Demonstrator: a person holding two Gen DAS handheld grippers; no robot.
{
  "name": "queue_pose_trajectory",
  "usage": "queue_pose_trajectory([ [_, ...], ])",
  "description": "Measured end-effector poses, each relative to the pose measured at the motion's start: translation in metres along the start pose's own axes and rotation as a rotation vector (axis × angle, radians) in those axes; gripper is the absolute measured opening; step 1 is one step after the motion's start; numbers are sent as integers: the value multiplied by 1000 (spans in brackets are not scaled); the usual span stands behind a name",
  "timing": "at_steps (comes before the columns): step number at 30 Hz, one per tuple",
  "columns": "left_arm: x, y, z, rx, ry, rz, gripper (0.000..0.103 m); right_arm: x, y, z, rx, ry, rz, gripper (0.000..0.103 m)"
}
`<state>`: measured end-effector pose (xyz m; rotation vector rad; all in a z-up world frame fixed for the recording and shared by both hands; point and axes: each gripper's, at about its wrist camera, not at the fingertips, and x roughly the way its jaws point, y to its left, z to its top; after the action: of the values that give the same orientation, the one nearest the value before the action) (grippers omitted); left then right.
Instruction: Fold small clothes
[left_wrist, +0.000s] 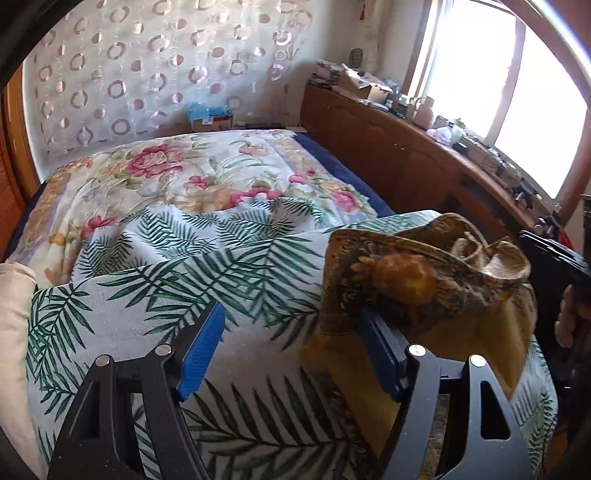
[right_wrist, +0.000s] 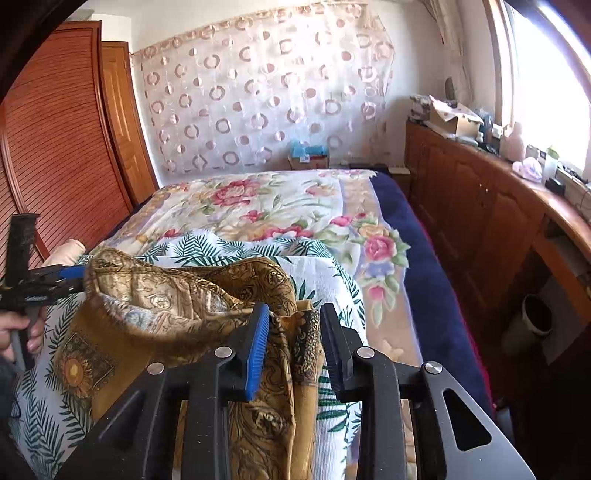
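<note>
You are working in a lived-in bedroom of a home. A bed (right_wrist: 436, 295) fills the middle, covered by a floral blanket (right_wrist: 258, 206) and a palm-leaf sheet (left_wrist: 221, 266). Behind it hangs a sheer curtain with rings (right_wrist: 258, 103). A louvred wooden wardrobe (right_wrist: 55, 140) stands on one side, and low wooden cabinets (right_wrist: 480, 206) cluttered with household odds and ends run under a bright window (left_wrist: 480, 74).

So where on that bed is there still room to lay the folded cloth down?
The palm-leaf sheet lies bare left of the golden cloth, up to the beige pillow. Beyond it, the flowered blanket is open to the curtain wall. It is crowded around the cloth, where both tools meet, and on the window counter.
</note>
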<state>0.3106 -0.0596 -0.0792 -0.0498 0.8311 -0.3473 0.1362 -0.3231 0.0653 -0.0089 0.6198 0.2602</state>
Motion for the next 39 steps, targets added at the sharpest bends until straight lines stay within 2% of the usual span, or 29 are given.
queue_pose_trajectory([
  [3,12,9,-2,-12,30,34,74,-1,6,-9,-20,4,12,31],
  [7,14,17,-2,-44,36,32,74,7,15,-13,-88,53,60,37],
  [10,10,18,-3,-46,29,32,74,21,23,-11,-157,94,35,37],
  [16,-5,12,-2,-39,-4,-20,74,40,25,11,-184,95,27,37],
  [23,-16,-5,0,6,-25,-54,74,67,21,21,-190,136,71,37],
  [24,-18,-7,0,13,-29,-55,74,70,19,22,-184,142,74,32],
  [25,-19,-9,1,17,-32,-56,74,71,17,23,-176,146,71,15],
  [26,-19,-10,1,21,-36,-56,74,73,15,24,-171,147,43,9],
  [27,-20,-10,1,24,-38,-56,74,73,11,25,-158,145,-20,5],
  [28,-21,-11,1,25,-41,-54,74,74,6,26,-131,143,-67,4],
  [30,-20,-11,2,27,-44,-46,74,71,-6,27,-74,139,-101,4],
  [35,-17,-12,4,34,-43,-48,74,50,-12,25,-42,103,-66,4],
  [36,-15,-14,6,36,-44,-48,74,45,-11,24,-43,94,-61,6],
  [39,-6,-18,11,52,-38,-45,74,30,-3,16,-53,70,-46,36],
])
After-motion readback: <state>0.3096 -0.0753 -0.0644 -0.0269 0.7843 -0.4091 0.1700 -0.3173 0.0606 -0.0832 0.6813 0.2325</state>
